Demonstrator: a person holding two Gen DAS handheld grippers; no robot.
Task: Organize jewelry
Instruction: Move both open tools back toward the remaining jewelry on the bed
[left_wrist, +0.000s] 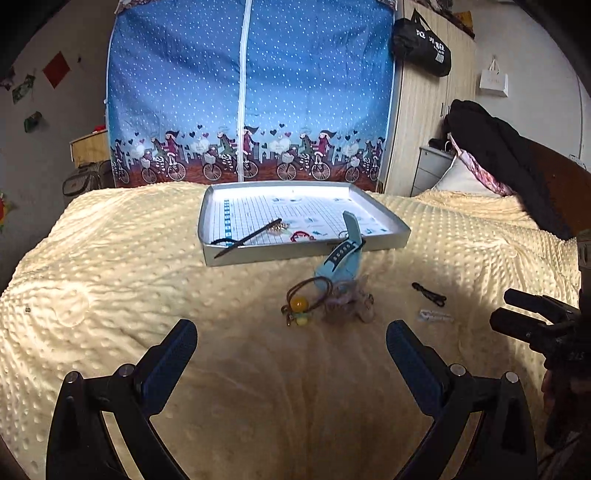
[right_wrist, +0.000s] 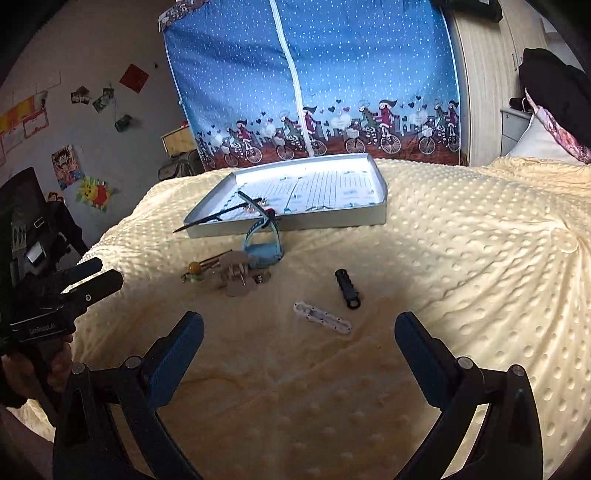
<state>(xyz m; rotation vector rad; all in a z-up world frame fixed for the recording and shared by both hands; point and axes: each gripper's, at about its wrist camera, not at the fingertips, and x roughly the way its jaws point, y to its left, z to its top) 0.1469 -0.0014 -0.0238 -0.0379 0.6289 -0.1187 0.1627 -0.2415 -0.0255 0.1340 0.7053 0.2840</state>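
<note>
While the left tool (left_wrist: 291, 341) hovers wide open and empty over the cream bed (left_wrist: 110, 277), a blue watch (left_wrist: 341, 258) leans on the near rim of the white tray (left_wrist: 306, 251) toward the bed's far edge, hair ties (left_wrist: 306, 297) just before it. From the right wrist, the right tool (right_wrist: 299, 334) also gapes empty; a white clip (right_wrist: 322, 317) and black clip (right_wrist: 347, 288) lie near mid-bed.
</note>
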